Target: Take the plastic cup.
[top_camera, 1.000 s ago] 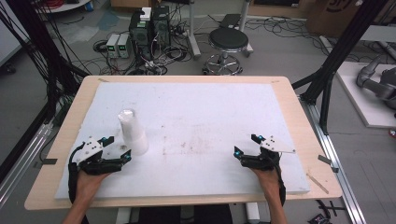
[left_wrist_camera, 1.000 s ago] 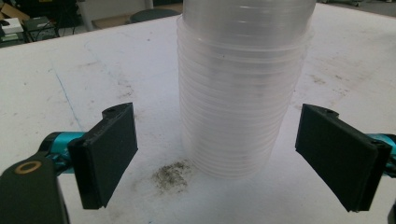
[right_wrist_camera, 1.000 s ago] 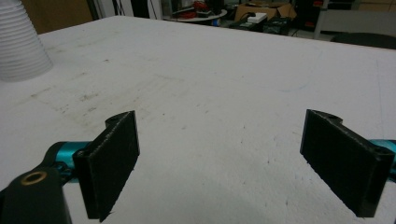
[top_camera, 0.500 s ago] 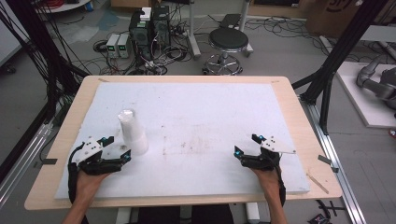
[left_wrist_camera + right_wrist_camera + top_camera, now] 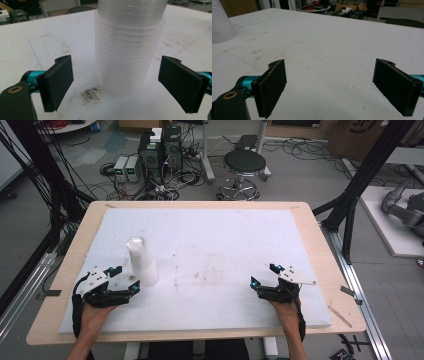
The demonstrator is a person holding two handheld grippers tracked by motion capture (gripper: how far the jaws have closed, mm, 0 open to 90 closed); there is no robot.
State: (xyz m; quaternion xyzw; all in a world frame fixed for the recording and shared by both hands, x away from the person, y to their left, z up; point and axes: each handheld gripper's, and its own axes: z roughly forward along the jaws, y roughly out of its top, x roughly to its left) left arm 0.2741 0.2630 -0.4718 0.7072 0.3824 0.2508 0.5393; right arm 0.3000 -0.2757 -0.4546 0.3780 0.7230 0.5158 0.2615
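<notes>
1. We're at the very start, as we read it: the stack of clear plastic cups (image 5: 142,261) stands upside-down and whole on the white board (image 5: 215,235), near-left part, with no single cup pulled off yet.
2. Our left gripper (image 5: 125,279) rests on the board just near-left of the stack. Its jaws are wide apart; in the left gripper view the stack (image 5: 128,47) sits ahead, between the two pads (image 5: 58,81), w/ clear gaps both sides, so no contact.
3. Our right gripper (image 5: 263,275) rests at the near-right, well apart from the stack. Its jaws are also spread wide w/ nothing but bare board between them; in the right gripper view the stack (image 5: 220,23) is off at the far left edge.
4. Done so far, as far as we can judge: left gripper lined up on the stack, approx. centred. Nothing gripped, nothing lifted.
5. Left to do, prob.: push the left gripper fwd a bit, close on the stack, then bring the right one over to work on a cup. What's meant for the cups after that we can't tell.
6. Dark smudge on the board (image 5: 90,94) by the stack's base is just dirt, no obstacle.
</notes>
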